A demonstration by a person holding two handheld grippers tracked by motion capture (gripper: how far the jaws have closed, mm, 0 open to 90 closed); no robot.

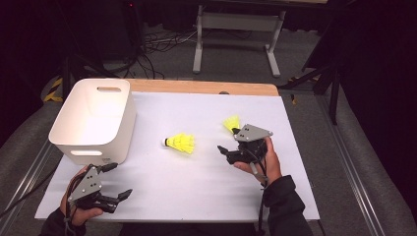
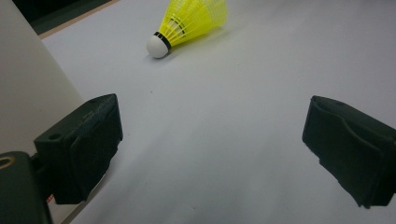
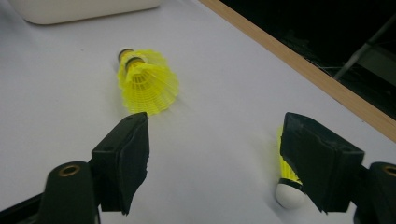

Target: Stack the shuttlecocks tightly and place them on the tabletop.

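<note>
A yellow shuttlecock [image 1: 181, 143] with a white cork lies on its side in the middle of the white table sheet [image 1: 196, 191]. The left gripper view sees this shuttlecock [image 2: 187, 25] far ahead, and the right gripper view has the same shuttlecock [image 3: 147, 81] beyond the left jaw. A second yellow shuttlecock [image 1: 231, 123] lies by my right gripper [image 1: 228, 142], and this second shuttlecock [image 3: 288, 189] is partly hidden behind the right jaw. My right gripper [image 3: 215, 158] is open with only bare sheet between its jaws. My left gripper [image 1: 118, 181] rests near the front left edge, and the left gripper [image 2: 210, 140] is open and holds nothing.
A white plastic bin [image 1: 93, 118] with cut-out handles stands at the table's left, just beyond my left gripper; its wall [image 2: 28, 93] is close on that side. A wooden table edge [image 1: 206, 87] runs along the back. Beyond it are cables and a desk frame on the floor.
</note>
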